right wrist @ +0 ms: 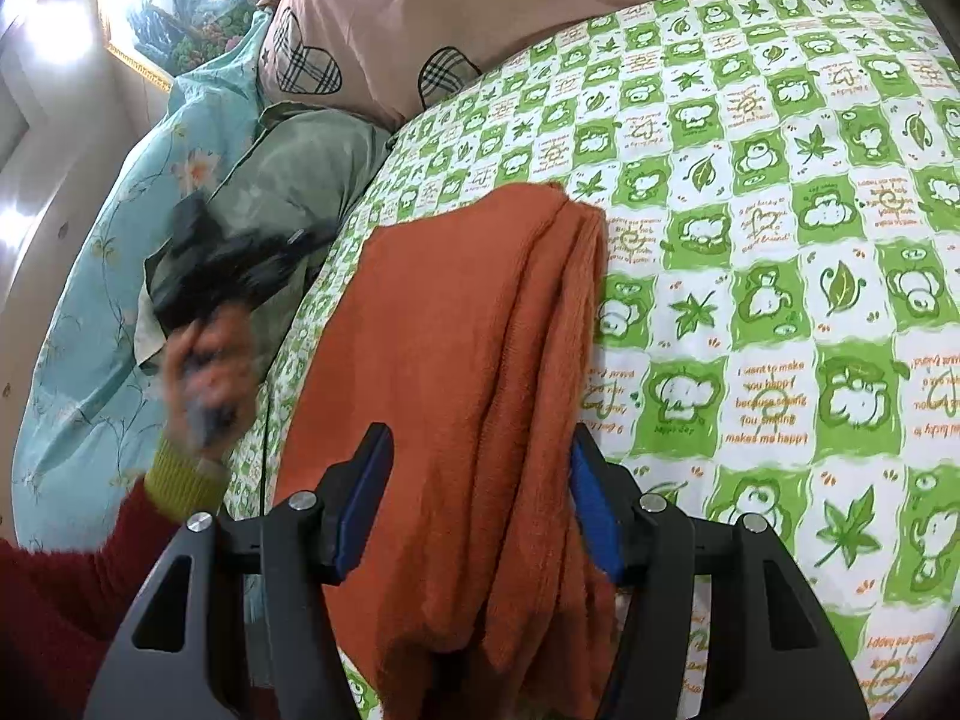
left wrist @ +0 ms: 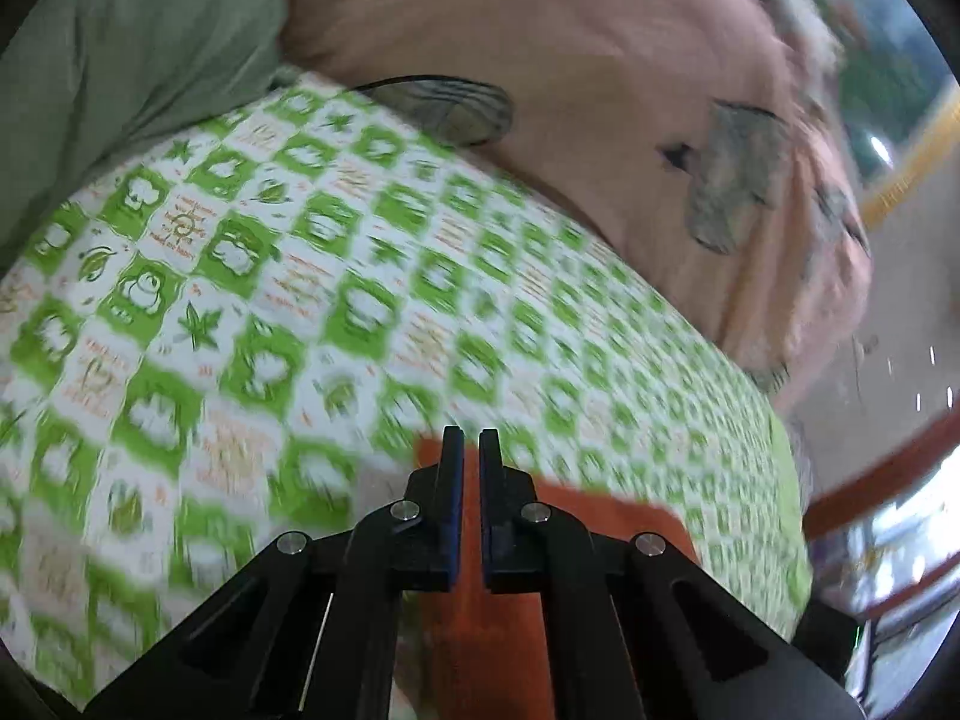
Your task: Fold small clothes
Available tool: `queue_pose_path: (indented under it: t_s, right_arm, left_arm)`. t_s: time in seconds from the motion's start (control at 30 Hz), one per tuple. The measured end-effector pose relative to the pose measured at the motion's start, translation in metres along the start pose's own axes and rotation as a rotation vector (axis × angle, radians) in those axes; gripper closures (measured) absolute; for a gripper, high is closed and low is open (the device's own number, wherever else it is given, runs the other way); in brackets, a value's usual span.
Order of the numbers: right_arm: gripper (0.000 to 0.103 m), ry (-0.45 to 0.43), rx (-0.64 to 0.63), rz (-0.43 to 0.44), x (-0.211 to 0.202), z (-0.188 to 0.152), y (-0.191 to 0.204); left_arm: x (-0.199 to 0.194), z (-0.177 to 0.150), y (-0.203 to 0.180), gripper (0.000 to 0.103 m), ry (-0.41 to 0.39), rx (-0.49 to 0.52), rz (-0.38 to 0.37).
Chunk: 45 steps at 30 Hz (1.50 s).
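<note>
An orange-brown cloth (right wrist: pixel 456 396) lies folded in a long strip on the green-and-white patterned bed sheet (right wrist: pixel 780 240). My right gripper (right wrist: pixel 480 504) is open, its blue-padded fingers on either side of the cloth's near end. My left gripper (left wrist: pixel 471 450) is nearly shut with a thin gap and holds nothing; part of the orange cloth (left wrist: pixel 600 516) shows beneath and behind it. In the right wrist view the left gripper (right wrist: pixel 210 264) appears blurred, held in a hand to the left of the cloth.
A pink pillow with plaid hearts (right wrist: pixel 420 18) and a green pillow (right wrist: pixel 300 168) lie at the head of the bed. A light blue floral quilt (right wrist: pixel 108 300) runs along the left. The bed's edge and a red rail (left wrist: pixel 870 480) show at right.
</note>
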State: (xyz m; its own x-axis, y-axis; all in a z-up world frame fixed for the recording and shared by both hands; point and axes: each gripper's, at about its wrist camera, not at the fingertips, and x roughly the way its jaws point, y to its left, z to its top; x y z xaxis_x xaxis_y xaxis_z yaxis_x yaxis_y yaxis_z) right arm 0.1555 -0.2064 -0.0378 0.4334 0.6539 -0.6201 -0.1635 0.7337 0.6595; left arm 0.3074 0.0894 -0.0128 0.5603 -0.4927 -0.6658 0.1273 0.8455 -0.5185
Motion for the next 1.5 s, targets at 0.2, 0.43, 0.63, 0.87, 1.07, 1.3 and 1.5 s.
queue_pose_path:
  t_s: [0.2, 0.43, 0.63, 0.87, 1.07, 1.3, 1.5]
  right_arm:
    - [0.043, 0.000, -0.009, -0.035, 0.019, 0.024, -0.003]
    - [0.084, -0.011, -0.122, 0.027, 0.032, 0.044, 0.039]
    - [0.084, -0.025, -0.137, -0.041, 0.035, 0.041, 0.039]
    - [0.081, -0.003, -0.011, -0.086, 0.048, 0.032, -0.013]
    - [0.075, -0.094, -0.076, -0.168, 0.004, 0.037, 0.026]
    - [0.074, -0.022, -0.076, -0.116, 0.044, 0.026, 0.045]
    - [0.075, -0.028, -0.012, -0.097, 0.083, 0.030, 0.014]
  left_arm:
    - [-0.041, -0.099, -0.057, 0.096, 0.074, 0.155, -0.154]
    - [-0.034, -0.183, -0.068, 0.097, 0.220, 0.216, -0.105]
    - [-0.052, -0.197, -0.047, 0.097, 0.211, 0.159, -0.073]
    - [-0.034, -0.211, -0.056, 0.101, 0.199, 0.211, 0.075]
    - [-0.049, -0.182, -0.078, 0.100, 0.136, 0.237, 0.062]
    - [-0.008, -0.118, -0.070, 0.098, 0.099, 0.158, 0.071]
    - [0.025, -0.113, -0.034, 0.102, 0.181, 0.099, 0.124]
